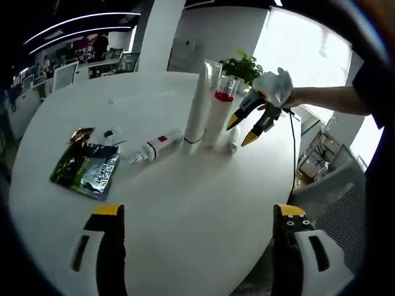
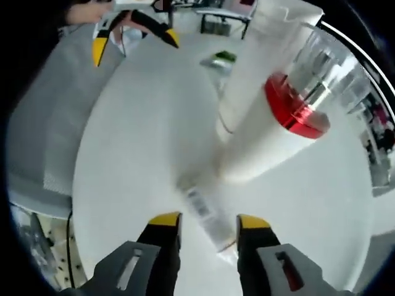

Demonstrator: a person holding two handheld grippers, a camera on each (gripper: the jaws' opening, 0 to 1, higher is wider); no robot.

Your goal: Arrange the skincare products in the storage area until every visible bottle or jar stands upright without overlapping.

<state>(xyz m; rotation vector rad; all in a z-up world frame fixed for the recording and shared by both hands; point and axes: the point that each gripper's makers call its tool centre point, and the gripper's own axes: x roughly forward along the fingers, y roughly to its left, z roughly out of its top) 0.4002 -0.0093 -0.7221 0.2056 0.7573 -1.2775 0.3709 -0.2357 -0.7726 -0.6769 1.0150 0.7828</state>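
Bench: round white bench carrying the skincare products; a grey mesh chair stands at its edge.
Upright items: tall white squeeze tube standing on its cap, and touching it a white bottle with a red band and clear cap; in the right gripper view the same tube and bottle loom close and slanted.
Lying items: white bottle with a small red label on its side just left of the tall tube; small white tube with a printed label flat on the bench, its end between the right gripper's jaws; it also shows just right of the upright pair.
Other items: green and black foil sachet flat near the left edge, a gold wrapper beside it; a green potted plant behind the bottles.
Left gripper: jaws wide apart, holding nothing, low over bare bench well apart from the products.
Right gripper: yellow-tipped jaws partly open either side of the small white tube, not clamped; seen from the left gripper view tilted down beside the upright pair, held by a white-gloved hand.
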